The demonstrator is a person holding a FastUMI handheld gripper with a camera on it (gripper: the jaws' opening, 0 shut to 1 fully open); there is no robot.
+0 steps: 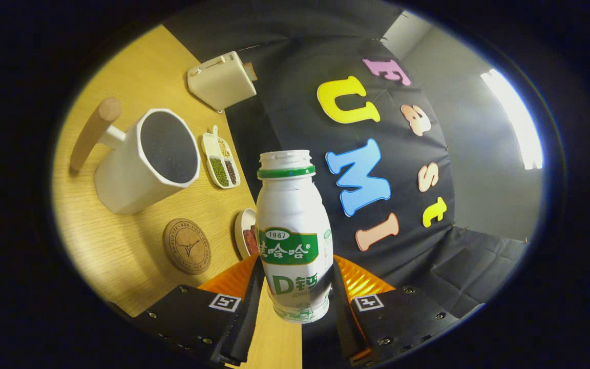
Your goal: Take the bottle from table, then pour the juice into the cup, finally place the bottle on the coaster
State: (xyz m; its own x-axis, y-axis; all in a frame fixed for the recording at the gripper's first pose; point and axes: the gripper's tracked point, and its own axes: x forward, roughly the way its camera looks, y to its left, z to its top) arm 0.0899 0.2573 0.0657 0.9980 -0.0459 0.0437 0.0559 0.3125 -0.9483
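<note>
Clamped between both fingers of the tool [295,302] was a white plastic bottle [293,230] with a green label band and a green ring under its open, capless neck. Each finger pressed on one side of its lower body, and the bottle was lifted clear of the table [121,251], its mouth pointing away from the fingers. The whole scene stood tilted. Beyond the bottle, on the wooden table, lay a round cork coaster [187,246], bare on top. Just past it stood a white cup [146,161] with a wooden handle, its dark inside visible. Near the cup sat a small divided dish [220,161] of green and dark beans, and a second small dish [246,233] showed partly behind the bottle. Farther off rested a cream-coloured toaster [222,80].
</note>
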